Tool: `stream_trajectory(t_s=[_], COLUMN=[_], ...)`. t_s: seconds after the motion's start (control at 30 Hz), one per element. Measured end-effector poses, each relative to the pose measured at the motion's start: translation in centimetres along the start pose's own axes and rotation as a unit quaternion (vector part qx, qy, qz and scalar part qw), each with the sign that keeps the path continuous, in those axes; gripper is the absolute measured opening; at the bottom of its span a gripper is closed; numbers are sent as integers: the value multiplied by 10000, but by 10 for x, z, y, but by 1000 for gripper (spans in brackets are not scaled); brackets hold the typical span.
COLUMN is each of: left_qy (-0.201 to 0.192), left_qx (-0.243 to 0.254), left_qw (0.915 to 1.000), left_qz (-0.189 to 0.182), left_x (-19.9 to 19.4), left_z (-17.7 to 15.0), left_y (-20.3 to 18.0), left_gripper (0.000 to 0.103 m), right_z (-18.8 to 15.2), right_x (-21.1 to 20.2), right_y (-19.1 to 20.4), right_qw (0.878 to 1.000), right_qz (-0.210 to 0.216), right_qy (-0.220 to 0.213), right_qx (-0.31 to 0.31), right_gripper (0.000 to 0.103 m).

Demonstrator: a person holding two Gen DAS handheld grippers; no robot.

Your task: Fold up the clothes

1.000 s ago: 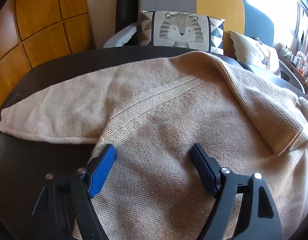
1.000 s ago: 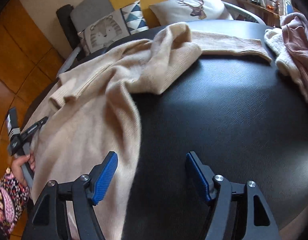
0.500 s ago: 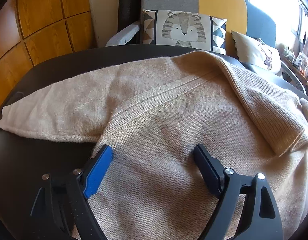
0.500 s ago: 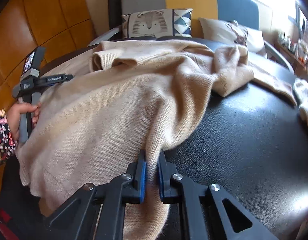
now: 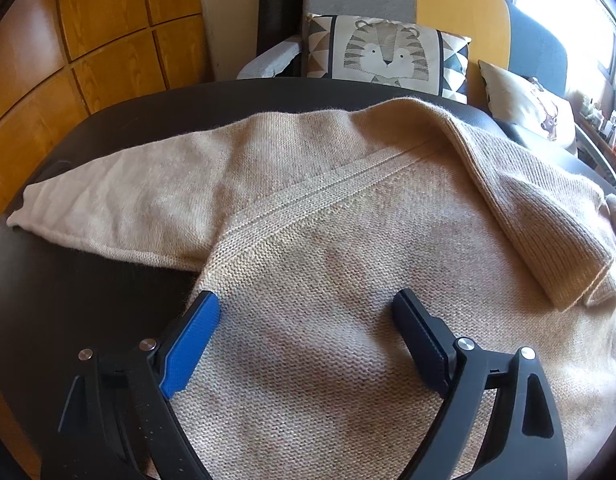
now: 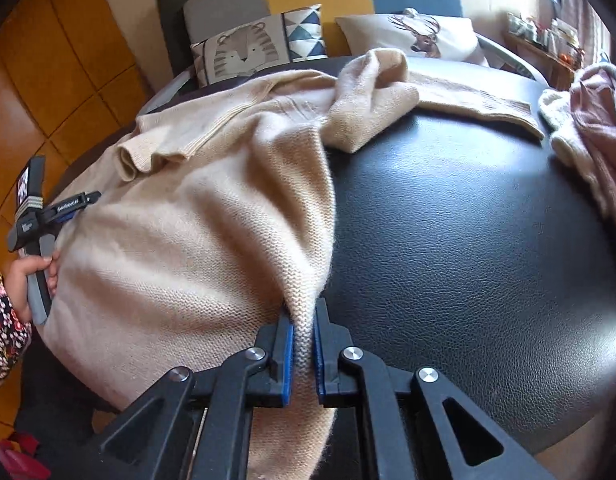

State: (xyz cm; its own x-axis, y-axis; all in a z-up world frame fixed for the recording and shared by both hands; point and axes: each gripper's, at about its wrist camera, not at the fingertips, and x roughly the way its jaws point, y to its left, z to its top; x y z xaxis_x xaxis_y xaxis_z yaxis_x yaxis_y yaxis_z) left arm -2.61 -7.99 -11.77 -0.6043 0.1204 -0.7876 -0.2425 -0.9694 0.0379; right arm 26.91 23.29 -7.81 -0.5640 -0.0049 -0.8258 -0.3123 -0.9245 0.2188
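A beige knit sweater (image 5: 328, 220) lies spread over the black table (image 5: 87, 300), one sleeve stretched out to the left. My left gripper (image 5: 308, 300) hovers over the sweater's body near its left side. Its jaws are opening, and the knit lies between them without either pad pressing on it. In the right wrist view my right gripper (image 6: 303, 316) is shut on the right side edge of the sweater (image 6: 187, 220), which is pulled into a ridge at the table's front. The left gripper (image 6: 59, 210) shows at the far left, held by a person's hand (image 6: 35, 268).
The black table (image 6: 468, 240) is bare leather to the right of the sweater. A pink garment (image 6: 596, 120) and a white one (image 6: 556, 120) are heaped at its right rim. Behind stand a sofa with a tiger cushion (image 5: 388, 52) and a deer cushion (image 6: 424, 36), and wood panelling at left.
My right gripper swung left from bare table onto the sweater's edge and closed on it. The left gripper's jaws spread slightly wider and it stayed over the sweater's body.
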Motion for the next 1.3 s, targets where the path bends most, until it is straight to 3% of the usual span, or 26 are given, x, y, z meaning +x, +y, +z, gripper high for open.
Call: stream_trajectory(t_s=[0.07,0.13,0.23,0.33,0.4,0.5,0.63,0.73,0.87,0.97,1.2,1.23,1.3], left_qy=[185,427,70,-122,-54,-207,-25,-95,-179,-193,-293,-302,-278], left_qx=[-19,44,105,333,483,398,-87,-46,61,-10,-48,-37,-81], left_qw=[9998,9990,9999,9988,9978,9987,9999,9999,9997,9997,9988,9987,9990], left_qz=[56,89,-48,328,444,261,-145,-31,164,176,388,406,338], left_x=[-3,-6,-11,5,22,23,29,25,24,29,36,37,38], left_z=[-1,4,16,24,28,34,34,34,39,48,59,60,61], left_y=[-1,-4,-10,-24,-31,-27,-5,-7,-11,-8,-8,-8,-6], left_gripper=[91,91,91,91,91,91,100,102,103,103,103,103,103], right_z=[1,7,27,62,88,126,159,180,189,193,211,213,213], right_x=[0,-6,-21,-25,-9,28,73,105,146,154,173,173,161], right_y=[-3,-4,1,11,18,32,49,54,49,38,43,43,37], right_qw=[9995,9996,9991,9952,9938,9921,9875,9830,9830,9843,9781,9784,9858], right_qz=[275,198,-61,-174,-354,-525,-752,-915,-1143,-1136,-1387,-1369,-928], right_qy=[168,158,-386,-872,-898,-775,-589,-449,-112,-477,-594,-591,-601], right_qx=[50,88,-145,-408,-549,-837,-1252,-1529,-1430,-1263,-1435,-1429,-1261], right_gripper=[13,16,17,17,17,17,17,17,17,17,20,20,20])
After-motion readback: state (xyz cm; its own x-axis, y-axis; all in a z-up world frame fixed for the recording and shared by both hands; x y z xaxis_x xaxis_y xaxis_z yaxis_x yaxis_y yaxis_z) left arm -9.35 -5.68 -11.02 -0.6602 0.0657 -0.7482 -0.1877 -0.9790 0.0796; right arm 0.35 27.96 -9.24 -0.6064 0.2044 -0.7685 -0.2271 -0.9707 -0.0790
